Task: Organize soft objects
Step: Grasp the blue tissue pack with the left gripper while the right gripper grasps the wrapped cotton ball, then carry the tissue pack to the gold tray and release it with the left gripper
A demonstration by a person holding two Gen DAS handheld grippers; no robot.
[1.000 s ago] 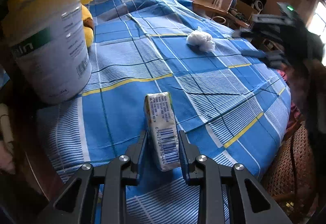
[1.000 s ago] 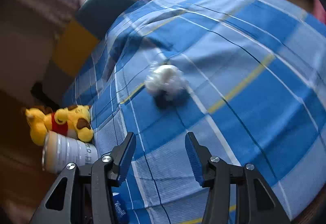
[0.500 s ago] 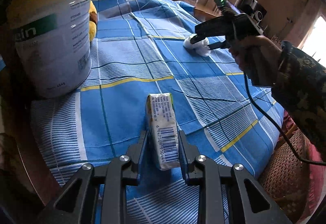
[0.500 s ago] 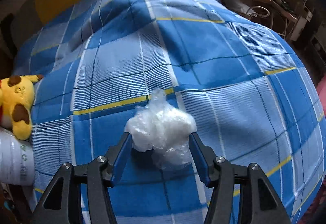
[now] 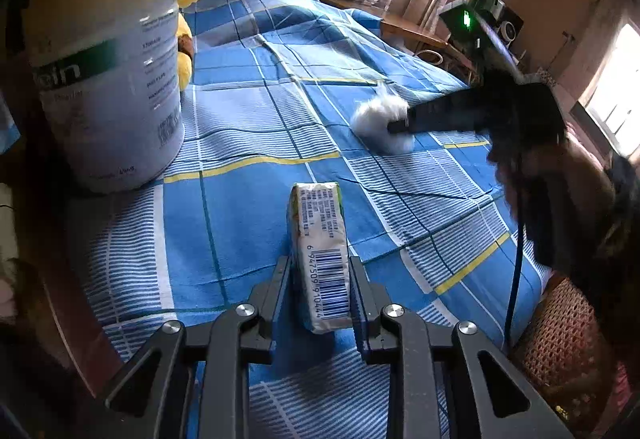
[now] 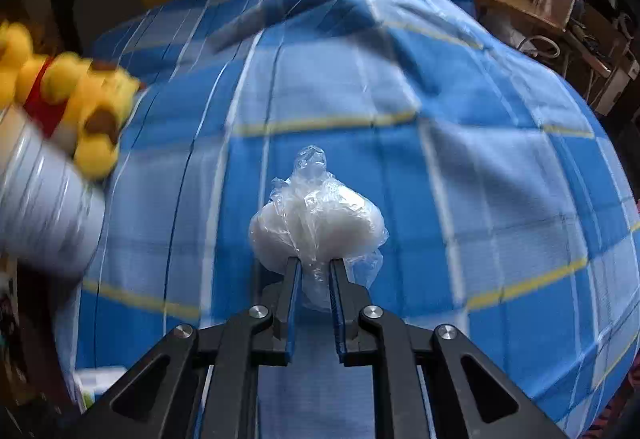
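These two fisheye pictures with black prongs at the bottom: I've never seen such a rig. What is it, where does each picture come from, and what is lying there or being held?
There is no robot here. A person holds a two-finger gripper in each hand, and a camera on each looks along its fingers.

The left wrist picture shows the left gripper clamped on a small barcoded packet. Across the blue checked cloth you see the right gripper from outside.

The right wrist picture shows that gripper, whose jaws have just closed, pinching a white lump wrapped in clear plastic.

Also there: a large white can and a yellow plush toy beside it.
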